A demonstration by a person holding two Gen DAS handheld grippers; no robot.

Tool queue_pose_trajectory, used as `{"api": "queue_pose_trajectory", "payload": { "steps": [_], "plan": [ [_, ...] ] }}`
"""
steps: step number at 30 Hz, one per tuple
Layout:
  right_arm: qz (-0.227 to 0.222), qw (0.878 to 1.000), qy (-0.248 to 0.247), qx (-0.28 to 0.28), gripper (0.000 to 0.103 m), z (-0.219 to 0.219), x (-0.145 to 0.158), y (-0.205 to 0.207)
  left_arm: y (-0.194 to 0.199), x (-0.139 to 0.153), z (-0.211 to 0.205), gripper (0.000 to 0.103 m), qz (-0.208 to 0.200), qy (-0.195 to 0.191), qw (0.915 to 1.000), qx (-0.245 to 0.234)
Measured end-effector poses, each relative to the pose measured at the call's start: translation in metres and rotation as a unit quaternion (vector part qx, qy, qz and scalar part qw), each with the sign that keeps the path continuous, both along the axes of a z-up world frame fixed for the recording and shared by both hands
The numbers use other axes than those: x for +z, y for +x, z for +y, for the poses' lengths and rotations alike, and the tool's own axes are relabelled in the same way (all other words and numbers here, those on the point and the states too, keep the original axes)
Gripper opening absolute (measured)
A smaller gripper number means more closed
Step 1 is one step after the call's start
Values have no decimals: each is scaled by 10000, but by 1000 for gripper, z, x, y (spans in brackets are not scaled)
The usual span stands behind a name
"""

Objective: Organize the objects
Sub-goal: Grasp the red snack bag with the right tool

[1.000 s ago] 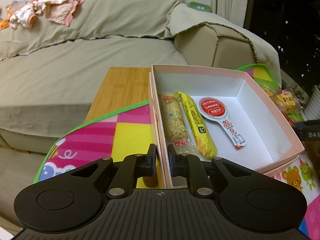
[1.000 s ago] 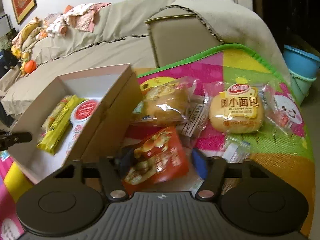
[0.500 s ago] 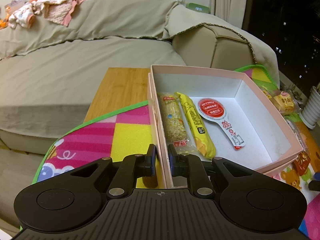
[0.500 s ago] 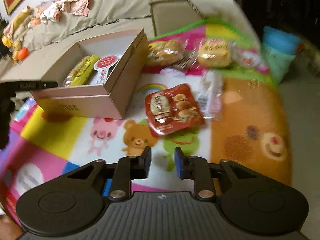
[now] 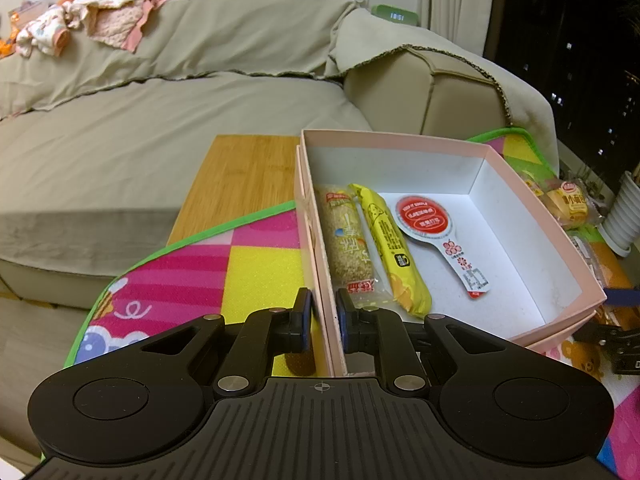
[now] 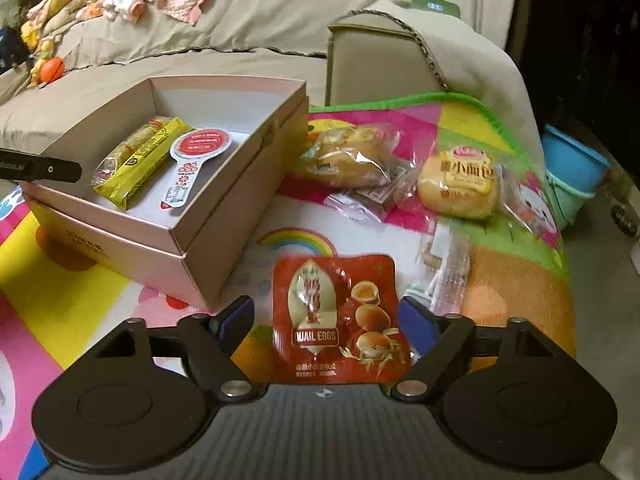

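Pinching the near wall of the pink box (image 5: 520, 196), the left tongs (image 5: 323, 322) have one finger outside the wall and one inside, pressed close on it. The bottom of that wall is hidden behind the black tool body.

The right tongs (image 6: 328, 316) are spread wide apart. A red pack (image 6: 340, 320) of quail eggs lies on the mat (image 6: 60, 296) between the two fingers. You cannot tell if the blue pads (image 6: 416, 322) touch it. The pack's low edge is cut off by the tool.

Inside the box lie three things, side by side: a grain bar (image 5: 346, 240) next to the left wall, a yellow bar (image 5: 390, 248) touching it, and a red and white spoon-shaped pack (image 5: 428, 224) a bit apart. The right part of the box floor is bare.

On the mat beside the box sit a bun (image 6: 352, 156) in a clear bag and a second bun (image 6: 460, 184) with a yellow label. Small clear packs (image 6: 444, 268) lie near them, but they are blurry and hard to read.

In the left view only a sliver of the right tongs shows, at the right edge, behind the box corner. A sofa (image 5: 160, 128) stands behind, with clothes (image 5: 92, 20) on its back.
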State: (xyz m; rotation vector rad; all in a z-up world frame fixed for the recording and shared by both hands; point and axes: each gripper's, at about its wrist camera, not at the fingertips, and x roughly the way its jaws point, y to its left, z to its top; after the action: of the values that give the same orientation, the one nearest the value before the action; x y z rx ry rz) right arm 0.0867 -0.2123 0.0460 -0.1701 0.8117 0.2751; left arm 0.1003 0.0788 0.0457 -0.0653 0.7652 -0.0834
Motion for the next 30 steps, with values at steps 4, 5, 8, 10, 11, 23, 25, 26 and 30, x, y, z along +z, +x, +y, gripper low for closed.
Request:
{"api": "queue_pose_trajectory", "payload": {
  "steps": [4, 5, 8, 10, 11, 23, 25, 26, 30],
  "plan": [
    [104, 9999, 65, -47, 46, -4, 7, -27, -1, -1, 0, 16, -19, -9, 10000, -10],
    [108, 9999, 25, -39, 40, -3, 9, -35, -1, -1, 0, 16, -22, -12, 10000, -10],
    [289, 9995, 120, 18, 30, -3, 13, -56, -1, -1, 0, 16, -28, -12, 10000, -3],
    [421, 9990, 155, 82, 30, 0, 14, -67, -2, -1, 0, 16, -38, -15, 10000, -3],
    [440, 9988, 122, 159, 30, 3, 15, -72, -2, -1, 0, 16, -41, -19, 10000, -7],
    [-217, 9966, -611, 502, 89, 21, 10, -37, -2, -1, 2, 16, -42, -26, 10000, -20],
    [-95, 9970, -478, 608, 93, 19, 4, -24, -1, -1, 2, 16, -31, -21, 10000, -15],
    [-15, 9972, -391, 630, 93, 17, 1, -18, 0, -1, 2, 16, -26, -21, 10000, -12],
    [313, 9979, 60, 555, 81, 13, -3, -14, 0, -1, 2, 16, -19, -10, 10000, -6]
  ]
}}
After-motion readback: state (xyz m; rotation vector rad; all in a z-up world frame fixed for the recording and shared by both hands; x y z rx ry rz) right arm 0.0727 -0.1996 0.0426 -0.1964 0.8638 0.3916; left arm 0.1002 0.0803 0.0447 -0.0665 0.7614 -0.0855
